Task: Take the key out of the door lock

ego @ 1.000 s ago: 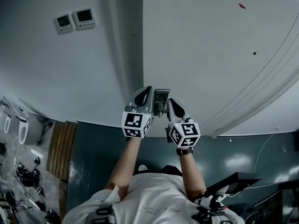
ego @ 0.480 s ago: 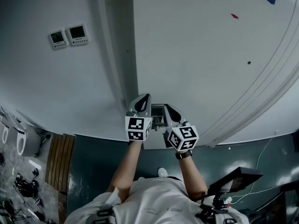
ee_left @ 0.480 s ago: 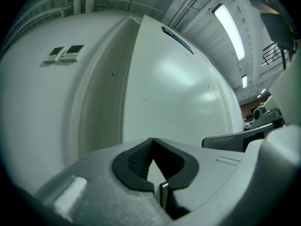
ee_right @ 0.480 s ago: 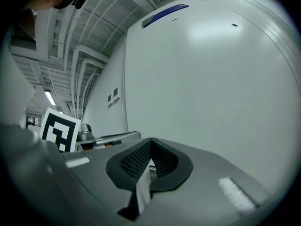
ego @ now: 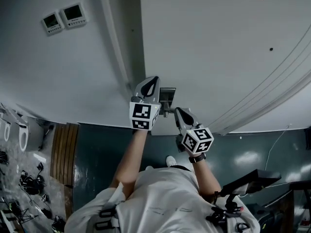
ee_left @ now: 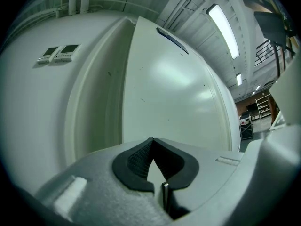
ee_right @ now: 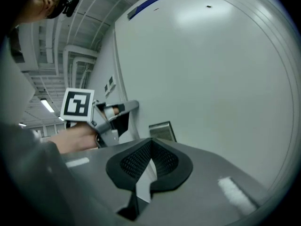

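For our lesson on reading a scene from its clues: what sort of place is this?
Probably the inside of a workshop or lab building. The clues are a large white door, two wall control panels beside it, and strip lights under an exposed ceiling.

The jaws of the left gripper (ee_left: 151,140) are pressed together. A big white door (ee_left: 174,93) is in front. 2 small boxes (ee_left: 59,53) sit on the wall (ee_left: 37,102) to its left.
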`<move>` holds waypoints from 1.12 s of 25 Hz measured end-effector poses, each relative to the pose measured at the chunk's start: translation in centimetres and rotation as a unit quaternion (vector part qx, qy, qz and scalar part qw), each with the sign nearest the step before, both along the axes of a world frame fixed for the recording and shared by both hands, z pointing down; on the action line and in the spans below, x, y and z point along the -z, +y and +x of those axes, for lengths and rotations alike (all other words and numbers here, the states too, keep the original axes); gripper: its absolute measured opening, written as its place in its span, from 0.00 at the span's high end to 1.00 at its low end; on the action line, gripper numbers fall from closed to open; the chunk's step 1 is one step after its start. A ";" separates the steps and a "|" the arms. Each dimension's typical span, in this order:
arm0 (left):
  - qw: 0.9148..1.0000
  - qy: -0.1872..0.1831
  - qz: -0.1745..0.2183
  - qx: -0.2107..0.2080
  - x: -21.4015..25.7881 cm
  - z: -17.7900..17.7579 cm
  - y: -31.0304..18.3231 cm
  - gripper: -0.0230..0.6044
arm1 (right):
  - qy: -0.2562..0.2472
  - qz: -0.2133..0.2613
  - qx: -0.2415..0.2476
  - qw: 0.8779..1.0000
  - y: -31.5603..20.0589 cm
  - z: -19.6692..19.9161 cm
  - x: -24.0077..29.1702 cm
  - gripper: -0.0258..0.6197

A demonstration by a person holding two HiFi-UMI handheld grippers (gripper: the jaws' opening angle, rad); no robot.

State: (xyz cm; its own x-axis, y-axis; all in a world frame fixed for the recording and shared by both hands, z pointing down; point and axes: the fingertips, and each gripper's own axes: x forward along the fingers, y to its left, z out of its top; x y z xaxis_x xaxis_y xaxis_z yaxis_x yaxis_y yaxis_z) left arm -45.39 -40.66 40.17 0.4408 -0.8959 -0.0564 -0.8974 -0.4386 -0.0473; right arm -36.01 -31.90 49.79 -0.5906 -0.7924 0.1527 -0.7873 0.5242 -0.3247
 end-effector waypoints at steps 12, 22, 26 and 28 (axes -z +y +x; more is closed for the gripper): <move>1.000 -0.010 -0.003 0.005 -0.3 -0.2 -0.6 0.97 | -0.012 -0.166 0.041 0.985 1.1 -1.0 -13.8 0.96; 1.000 0.010 -0.008 0.002 -0.1 -0.1 -0.6 0.96 | -0.130 -0.217 0.048 0.966 -2.4 -1.4 -18.1 0.64; 1.000 0.009 -0.007 0.004 -0.1 -0.1 -0.5 0.96 | -0.206 -0.248 0.052 0.945 -4.1 -1.9 -18.8 0.65; 1.000 0.014 -0.009 0.001 -0.1 -0.1 -0.5 0.96 | -0.251 -0.266 0.057 0.929 -4.7 -2.2 -19.1 0.68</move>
